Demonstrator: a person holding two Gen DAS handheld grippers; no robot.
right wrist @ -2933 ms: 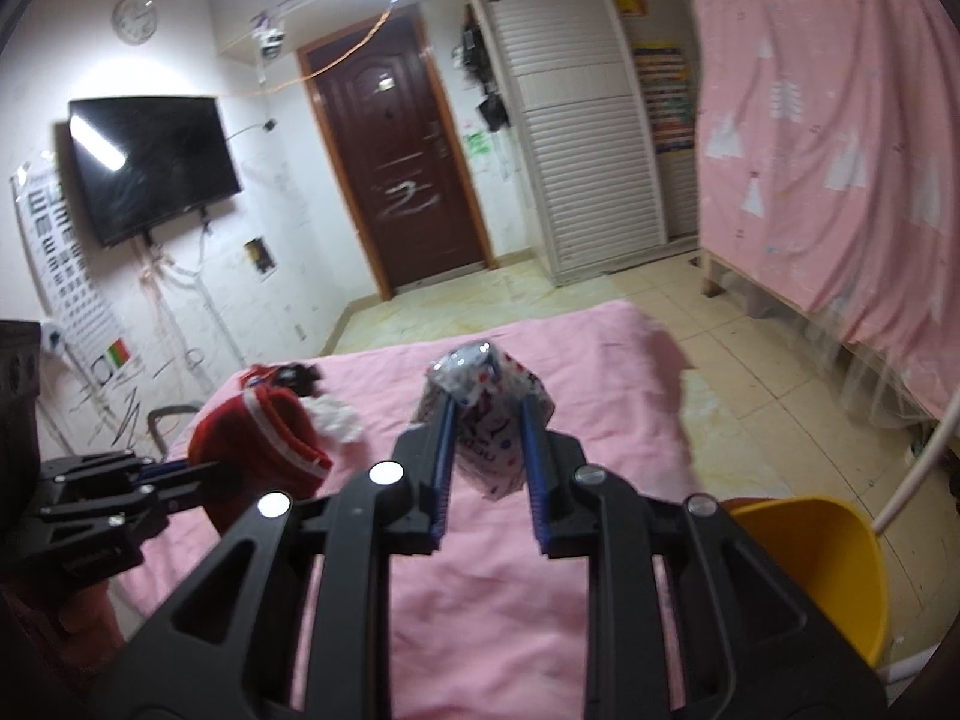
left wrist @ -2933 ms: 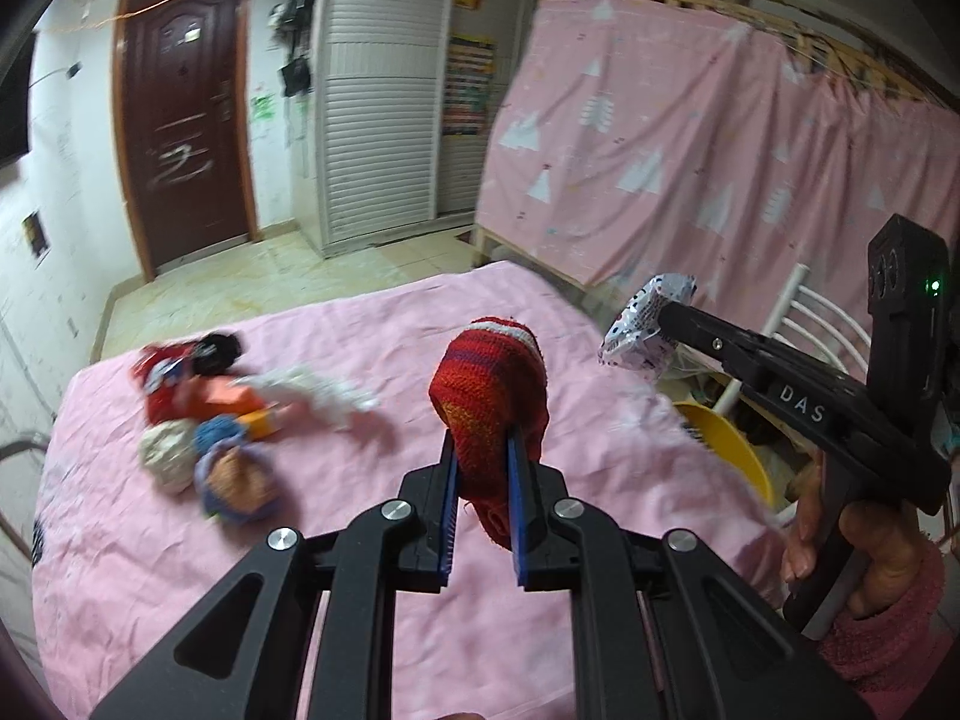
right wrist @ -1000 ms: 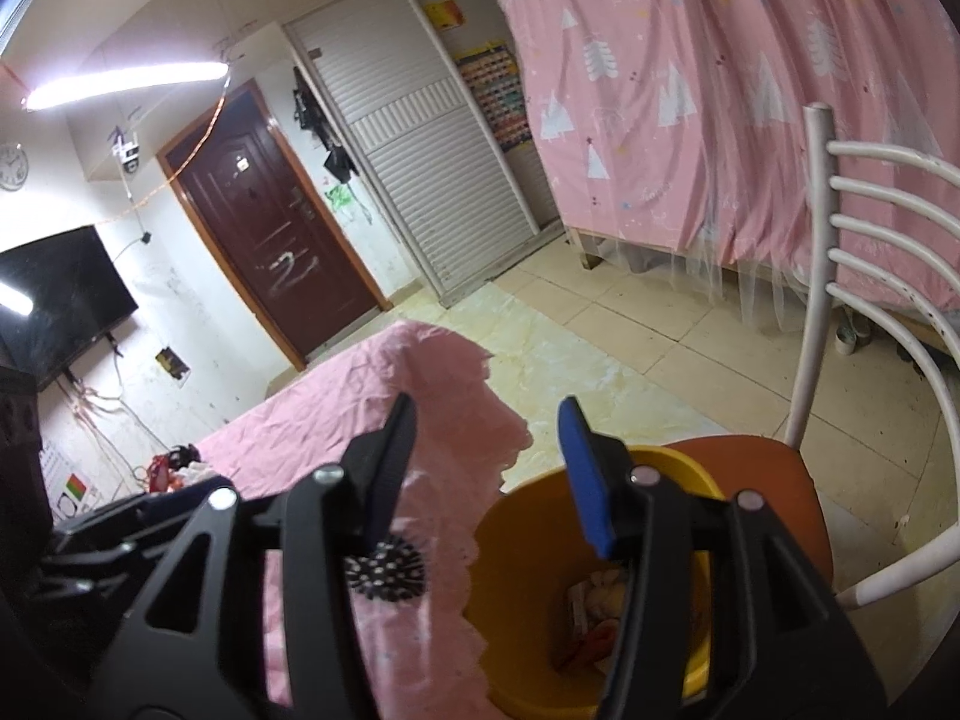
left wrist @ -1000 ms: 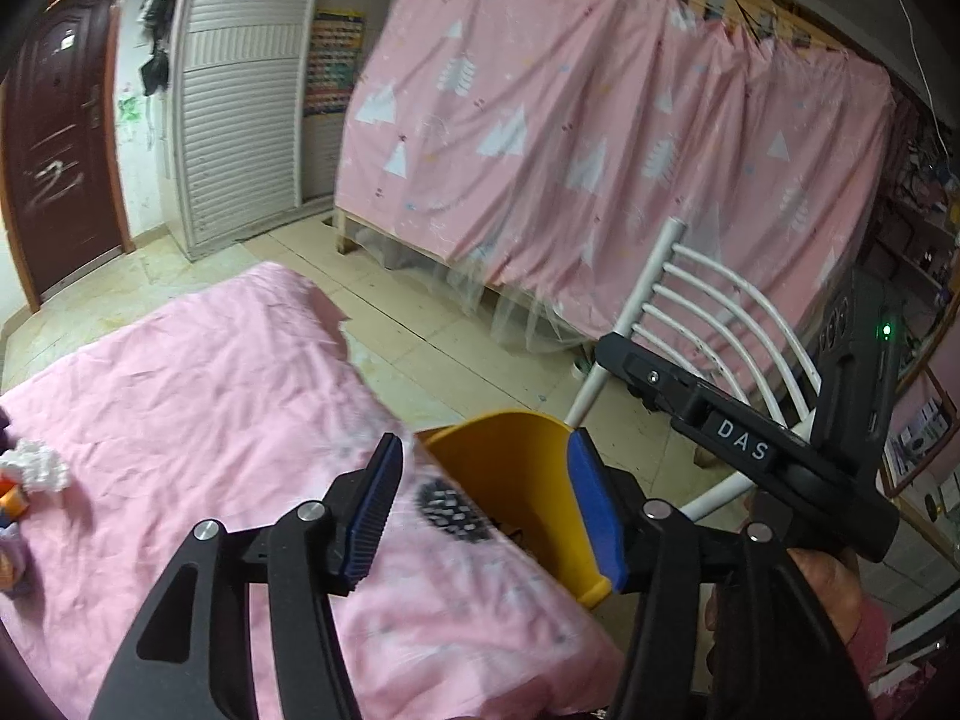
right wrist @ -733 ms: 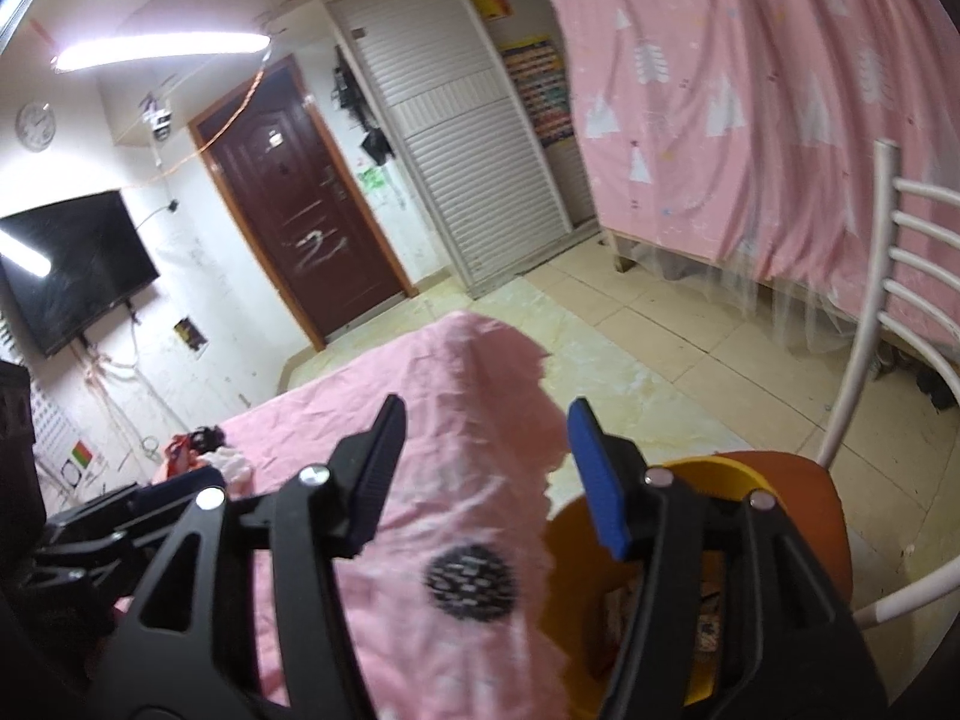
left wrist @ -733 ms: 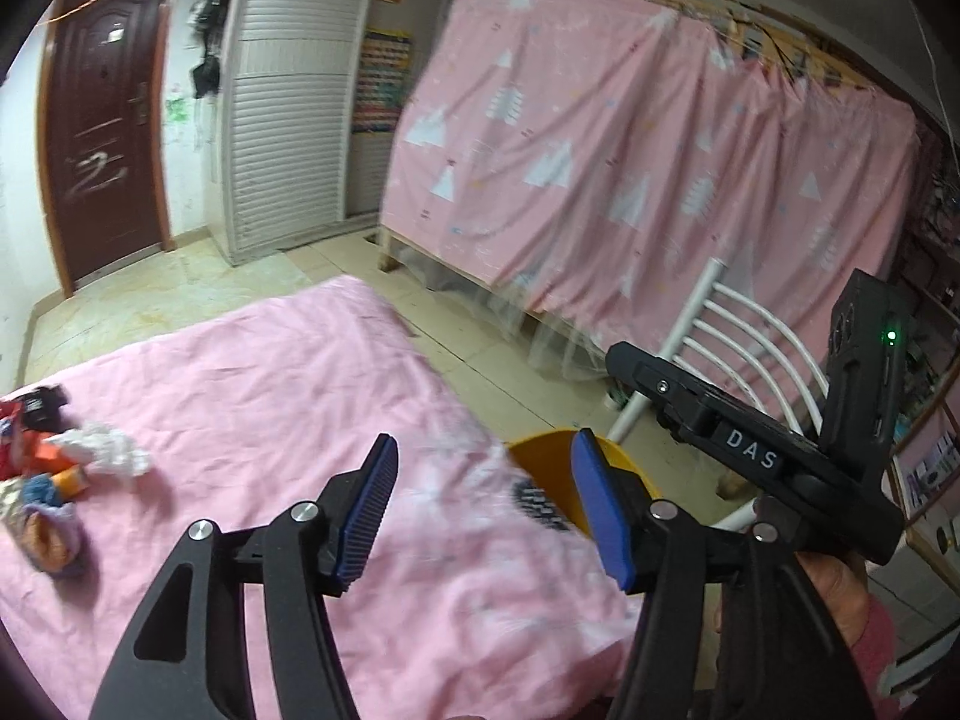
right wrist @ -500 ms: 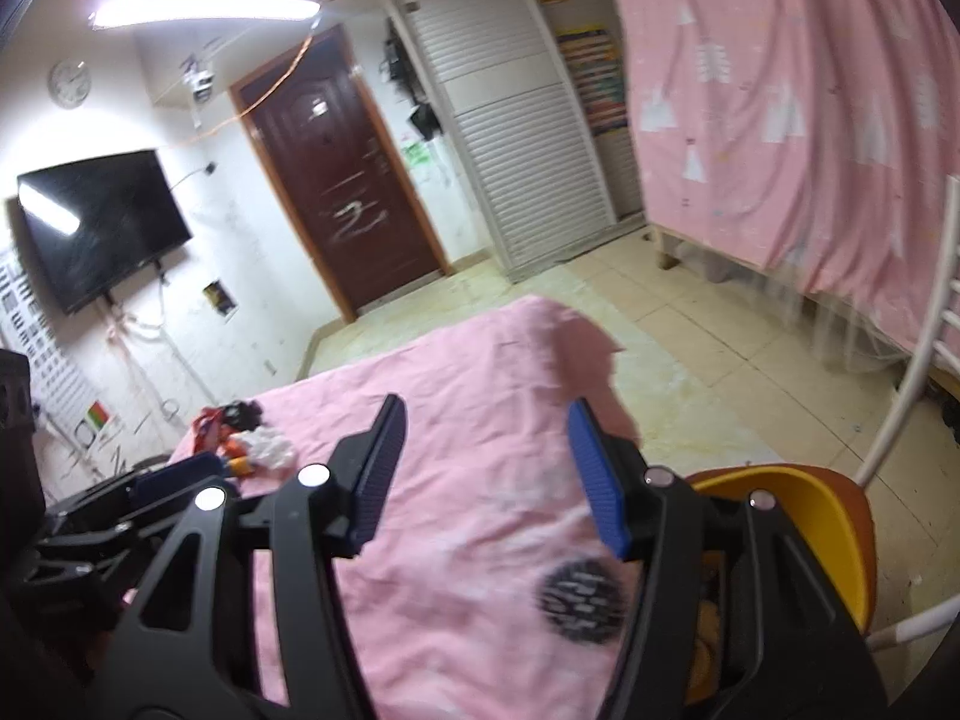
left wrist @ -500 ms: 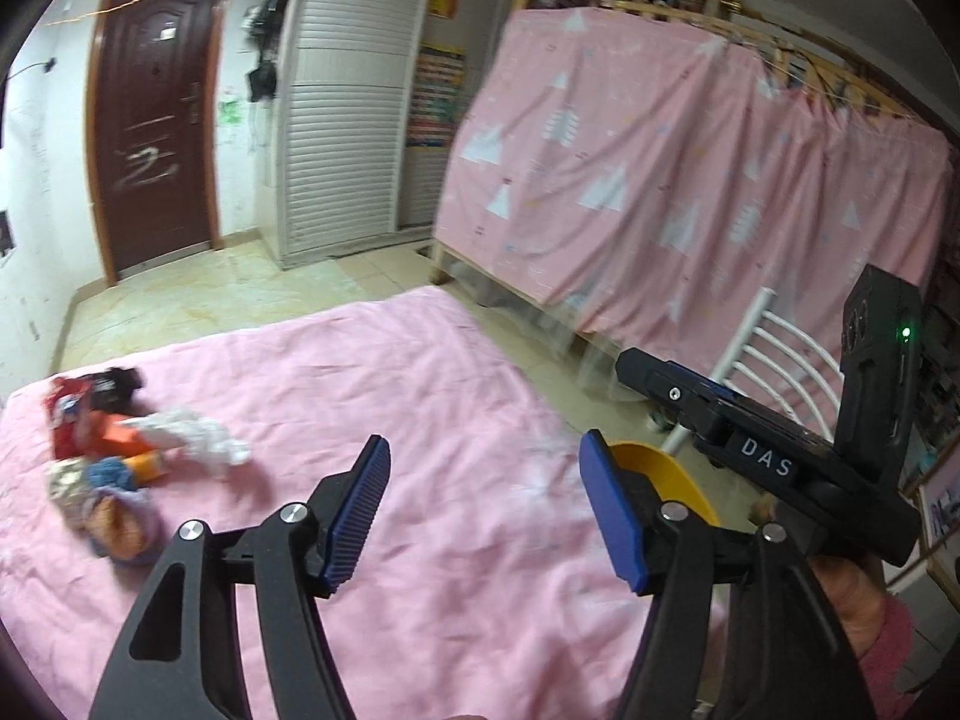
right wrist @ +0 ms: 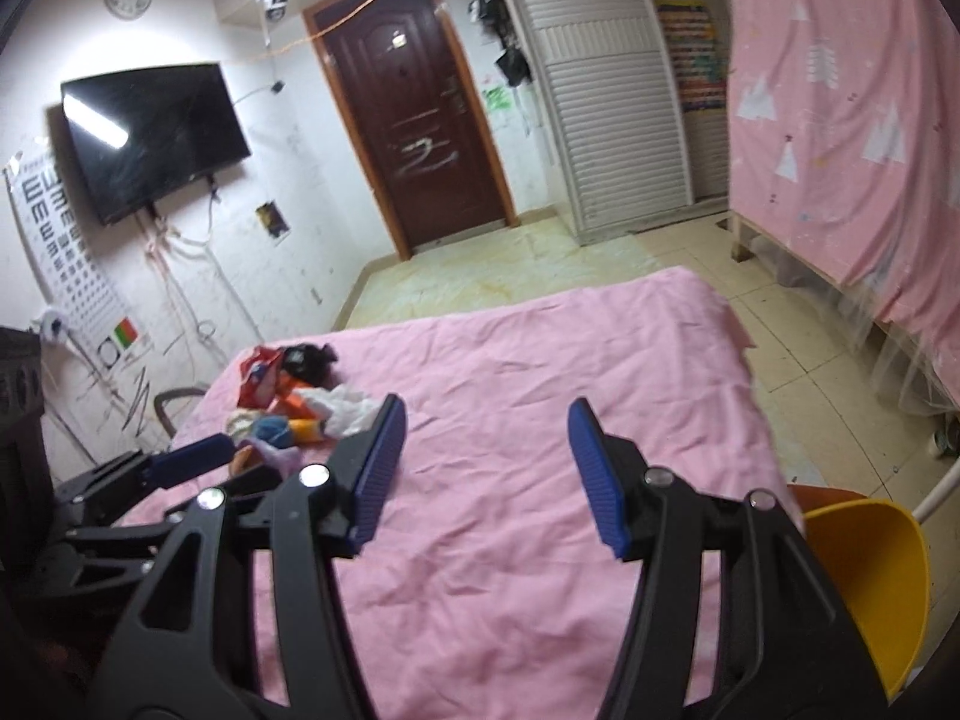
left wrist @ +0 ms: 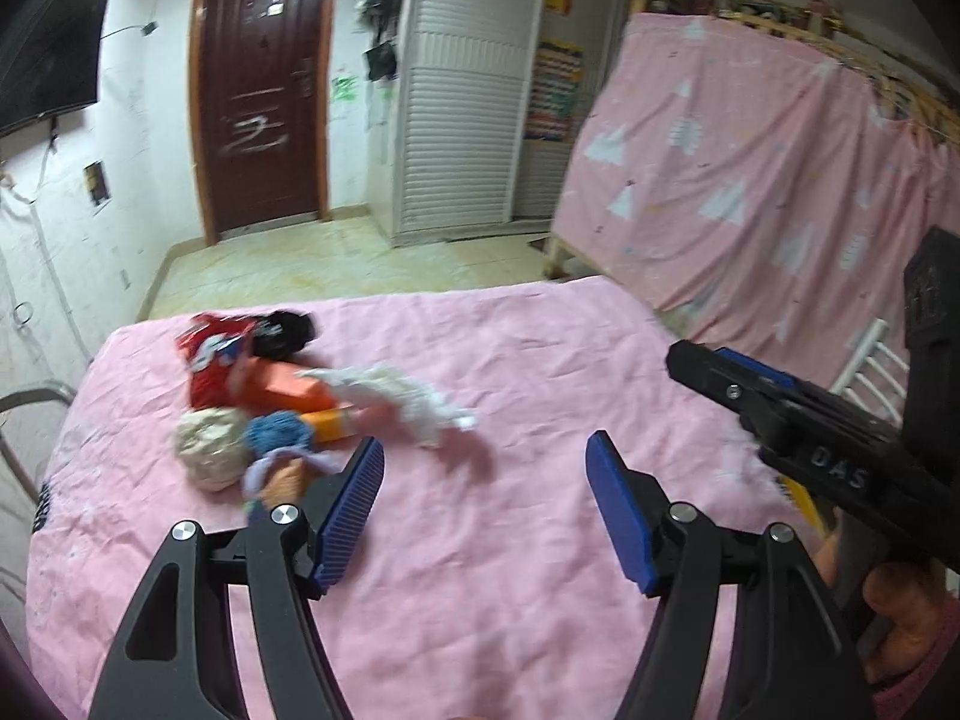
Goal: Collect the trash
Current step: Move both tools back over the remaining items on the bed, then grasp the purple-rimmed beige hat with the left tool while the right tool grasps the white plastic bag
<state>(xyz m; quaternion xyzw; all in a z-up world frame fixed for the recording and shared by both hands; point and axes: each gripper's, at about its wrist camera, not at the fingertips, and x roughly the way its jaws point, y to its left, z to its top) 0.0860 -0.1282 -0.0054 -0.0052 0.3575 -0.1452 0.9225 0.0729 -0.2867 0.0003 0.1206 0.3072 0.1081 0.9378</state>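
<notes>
A pile of trash lies at the far left of the pink bed point(left wrist: 540, 360): a red wrapper point(left wrist: 210, 360), a black piece point(left wrist: 282, 330), an orange box point(left wrist: 282, 390), crumpled white tissue point(left wrist: 396, 396), a cream ball point(left wrist: 207, 450) and a blue woolly bundle point(left wrist: 279, 432). My left gripper point(left wrist: 485, 444) hovers over the sheet just right of the pile, its jaws opening with nothing between them. My right gripper point(right wrist: 486, 405) is open and empty above the bed's middle, with the trash pile point(right wrist: 288, 402) ahead to its left. The yellow bin point(right wrist: 870, 570) stands at the bed's near right corner.
A white slatted chair point(left wrist: 870, 360) and a pink curtained bunk frame point(left wrist: 750, 180) are to the right. Tiled floor point(right wrist: 540, 264) runs beyond the bed to a brown door point(right wrist: 420, 120). A TV point(right wrist: 150, 138) hangs on the left wall.
Both grippers have swung left from the yellow bin back over the bed toward the trash pile. Earlier each held a piece of trash; now both are empty, with jaws wider apart.
</notes>
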